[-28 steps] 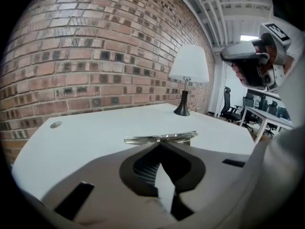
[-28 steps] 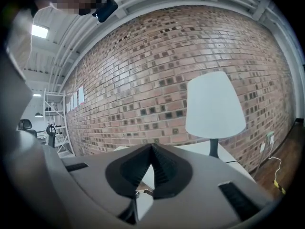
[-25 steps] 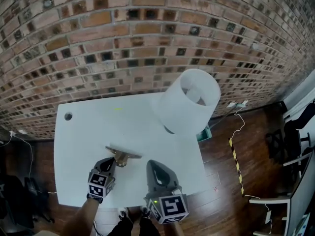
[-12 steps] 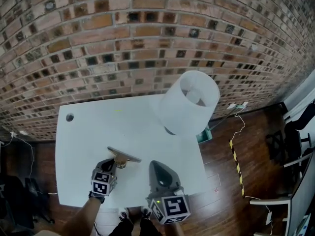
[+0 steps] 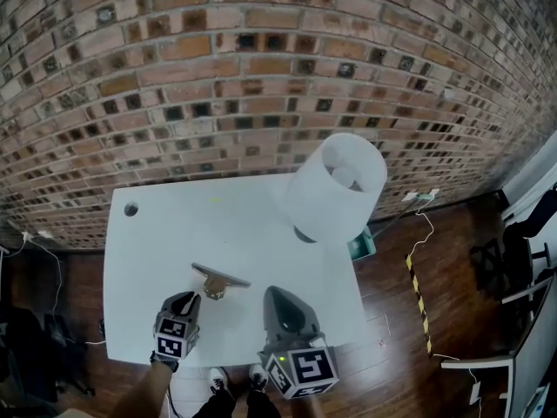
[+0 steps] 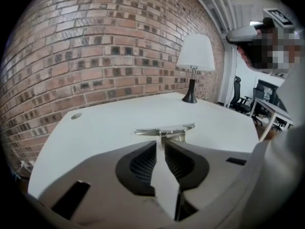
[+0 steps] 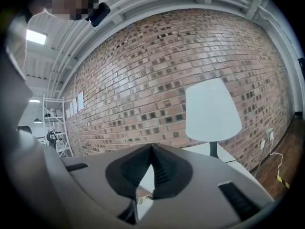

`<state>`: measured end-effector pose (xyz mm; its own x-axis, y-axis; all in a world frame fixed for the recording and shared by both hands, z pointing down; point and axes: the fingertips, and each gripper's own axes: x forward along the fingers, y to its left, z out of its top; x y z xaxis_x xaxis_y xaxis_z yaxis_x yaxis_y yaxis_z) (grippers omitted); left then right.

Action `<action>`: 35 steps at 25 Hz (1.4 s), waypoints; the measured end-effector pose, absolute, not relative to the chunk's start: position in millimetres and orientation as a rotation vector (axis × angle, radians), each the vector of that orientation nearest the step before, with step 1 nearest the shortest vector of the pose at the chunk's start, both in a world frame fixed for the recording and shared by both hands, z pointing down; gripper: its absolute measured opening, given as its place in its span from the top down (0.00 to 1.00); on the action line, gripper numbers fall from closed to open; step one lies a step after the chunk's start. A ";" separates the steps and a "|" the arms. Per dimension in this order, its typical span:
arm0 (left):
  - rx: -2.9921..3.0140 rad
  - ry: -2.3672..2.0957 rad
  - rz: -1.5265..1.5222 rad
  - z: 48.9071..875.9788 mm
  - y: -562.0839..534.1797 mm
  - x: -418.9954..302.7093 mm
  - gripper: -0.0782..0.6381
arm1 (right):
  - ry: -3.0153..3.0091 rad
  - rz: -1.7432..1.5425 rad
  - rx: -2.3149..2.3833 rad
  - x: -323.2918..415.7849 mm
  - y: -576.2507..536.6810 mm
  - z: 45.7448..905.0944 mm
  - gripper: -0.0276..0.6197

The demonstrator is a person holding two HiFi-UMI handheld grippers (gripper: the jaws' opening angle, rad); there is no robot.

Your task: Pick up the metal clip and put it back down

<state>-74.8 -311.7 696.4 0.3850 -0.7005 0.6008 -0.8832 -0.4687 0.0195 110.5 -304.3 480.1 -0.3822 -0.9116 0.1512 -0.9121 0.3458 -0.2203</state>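
The metal clip (image 5: 218, 280) lies on the white tabletop (image 5: 174, 225), close to the near edge and somewhat left of its middle, with nothing touching it. The left tongs (image 5: 184, 300) sit low just short of it on the near side, their tips parted by a narrow gap and holding nothing; the clip rests just beyond those tips. The right tongs (image 5: 277, 293) are clenched tip to tip, empty, raised over the near edge to the right of the clip and well apart from it. Judged from this state, the clip is either already set down or not yet lifted; the pictures do not settle which, and no grasp is in place. The clip presents as a long, flat, silvery bar across the top of a shorter brass-coloured body, lying level and steady. A white-shaded lamp (image 5: 339, 185) stands at the far right corner.
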 end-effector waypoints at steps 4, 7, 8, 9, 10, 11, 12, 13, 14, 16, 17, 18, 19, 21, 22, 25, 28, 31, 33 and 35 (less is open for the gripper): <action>2.369 -1.437 0.593 652.6 -307.9 -87.4 0.88 | -2.598 0.395 1.722 104.0 -296.4 468.5 0.97; 2.440 -1.504 0.498 605.1 -310.6 -96.2 0.88 | -2.632 0.369 1.691 95.3 -289.0 457.4 0.97; 2.470 -1.531 0.466 586.1 -310.5 -99.4 0.88 | -2.645 0.365 1.679 91.5 -285.8 453.0 0.97; 2.496 -1.558 0.432 567.1 -309.4 -103.0 0.88 | -2.659 0.360 1.670 87.9 -282.3 447.9 0.97; 2.515 -1.583 0.396 549.4 -307.2 -107.1 0.88 | -2.671 0.350 1.665 84.7 -278.5 442.1 0.97; 2.526 -1.608 0.360 533.1 -304.2 -111.5 0.88 | -2.681 0.335 1.662 81.7 -274.8 436.0 0.97; 2.530 -1.629 0.324 517.6 -300.8 -115.6 0.88 | -2.690 0.318 1.656 78.8 -271.3 429.6 0.97; 2.532 -1.647 0.292 503.0 -296.8 -119.1 0.88 | -2.696 0.301 1.648 76.0 -268.0 423.1 0.97; 2.537 -1.662 0.267 489.3 -292.2 -121.6 0.88 | -2.701 0.284 1.639 73.6 -264.7 416.6 0.97; 2.566 -1.687 0.231 462.5 -282.7 -122.2 0.88 | -2.711 0.259 1.626 71.3 -258.3 404.0 0.97; 2.587 -1.695 0.220 451.1 -278.1 -120.8 0.88 | -2.716 0.252 1.624 71.6 -255.1 398.2 0.97; 2.607 -1.703 0.210 441.5 -274.0 -119.0 0.88 | -2.719 0.246 1.623 72.7 -252.0 392.9 0.97; 2.623 -1.709 0.199 432.7 -270.8 -117.5 0.88 | -2.721 0.237 1.625 73.7 -249.4 387.9 0.97; 2.643 -1.724 0.171 414.8 -267.0 -116.5 0.88 | -2.728 0.206 1.625 73.3 -246.6 377.1 0.97; 2.654 -1.733 0.157 405.7 -265.3 -116.2 0.88 | -2.734 0.186 1.623 71.9 -245.7 371.3 0.97; 2.713 -1.745 0.135 379.1 -254.8 -110.8 0.88 | -2.749 0.118 1.615 65.8 -241.0 355.5 0.97; 2.775 -1.749 0.097 357.7 -241.2 -103.3 0.88 | -2.759 0.064 1.604 58.6 -235.0 345.5 0.97; 2.798 -1.744 0.063 347.7 -232.6 -101.0 0.88 | -2.765 0.040 1.586 51.3 -231.3 340.7 0.97; 2.801 -1.739 0.051 344.7 -228.5 -101.8 0.89 | -2.766 0.036 1.587 48.6 -229.5 338.5 0.97; 2.798 -1.732 0.036 342.5 -224.5 -103.4 0.89 | -2.764 0.029 1.592 46.5 -227.6 336.0 0.97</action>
<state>-103.4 -224.5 342.5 0.4491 -0.8915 -0.0599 -0.8882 -0.4382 -0.1379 46.5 -227.6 336.0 -0.5008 -0.8649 -0.0330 -0.8640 0.5019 -0.0403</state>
